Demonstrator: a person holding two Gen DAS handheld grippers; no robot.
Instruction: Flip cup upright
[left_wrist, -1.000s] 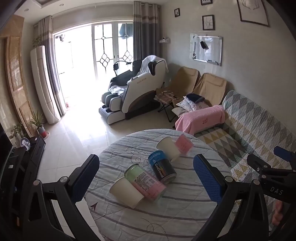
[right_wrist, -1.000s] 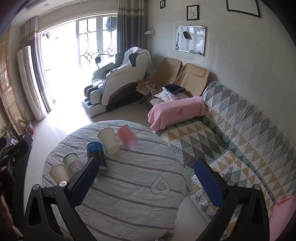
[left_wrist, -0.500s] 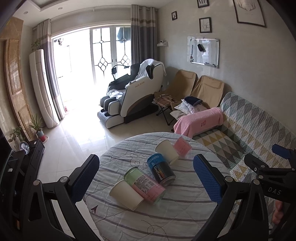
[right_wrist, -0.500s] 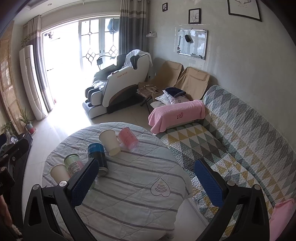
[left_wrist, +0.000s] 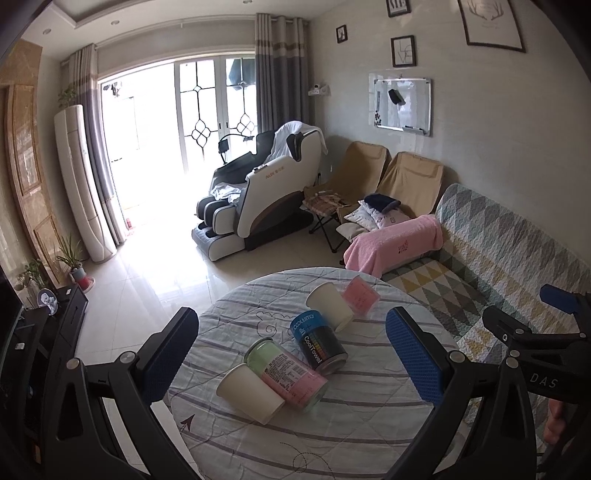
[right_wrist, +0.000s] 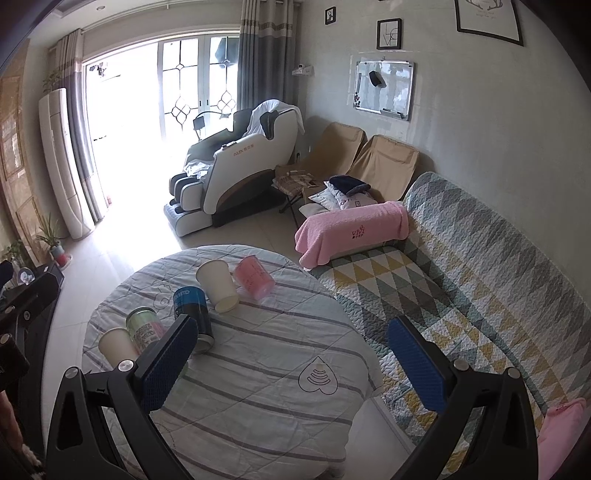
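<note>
Several cups and cans lie on their sides on a round table (left_wrist: 369, 435) with a striped cloth. From near to far: a white paper cup (left_wrist: 251, 392), a green-and-pink can (left_wrist: 286, 373), a blue-and-black can (left_wrist: 318, 340), a second white paper cup (left_wrist: 330, 307) and a pink cup (left_wrist: 360, 295). The right wrist view shows them at the table's left: white cup (right_wrist: 114, 345), green-pink can (right_wrist: 146, 328), blue can (right_wrist: 192, 312), white cup (right_wrist: 218, 286), pink cup (right_wrist: 254, 277). My left gripper (left_wrist: 291, 363) is open and empty above the table. My right gripper (right_wrist: 291, 363) is open and empty, held high.
A quilted sofa (right_wrist: 480, 280) with a pink towel (right_wrist: 351, 230) runs along the table's right side. A massage chair (left_wrist: 258, 199) and two folding chairs (left_wrist: 388, 181) stand beyond. A dark cabinet (left_wrist: 44, 332) is at the left. My right gripper's frame (left_wrist: 535, 343) shows at the right edge.
Both cameras have tilted up a little, so the table and cups sit lower in view. The cups have not moved. Both grippers stay open.
</note>
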